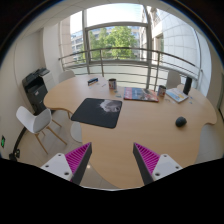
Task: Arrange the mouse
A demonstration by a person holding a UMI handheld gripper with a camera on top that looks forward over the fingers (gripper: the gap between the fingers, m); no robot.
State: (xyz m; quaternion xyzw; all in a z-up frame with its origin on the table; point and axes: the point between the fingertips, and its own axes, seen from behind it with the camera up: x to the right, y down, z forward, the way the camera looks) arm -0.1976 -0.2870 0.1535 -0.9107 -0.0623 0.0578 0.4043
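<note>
A handheld gripper (112, 163) hangs above a round wooden table (130, 135), its two fingers spread wide apart with nothing between them; the magenta pads (78, 156) on their inner faces stand out against the pale wood. Just ahead of the fingers lies bare tabletop. Farther on, ahead and slightly to the left, a dark mouse mat (98, 112) rests on the wood. The mouse (181, 122), a small dark shape, sits well off to the right of the mat and ahead of the right finger, near the table's edge. Beyond the mat, at the far side of the table, stand a small dark cup (113, 85), a colourful magazine (136, 94) and what looks like a laptop (178, 95) at the far right. A white chair (37, 121) stands to the left of the table, with a black printer (36, 88) behind it. Tall windows (112, 40) with a balcony rail and green trees close the view.
</note>
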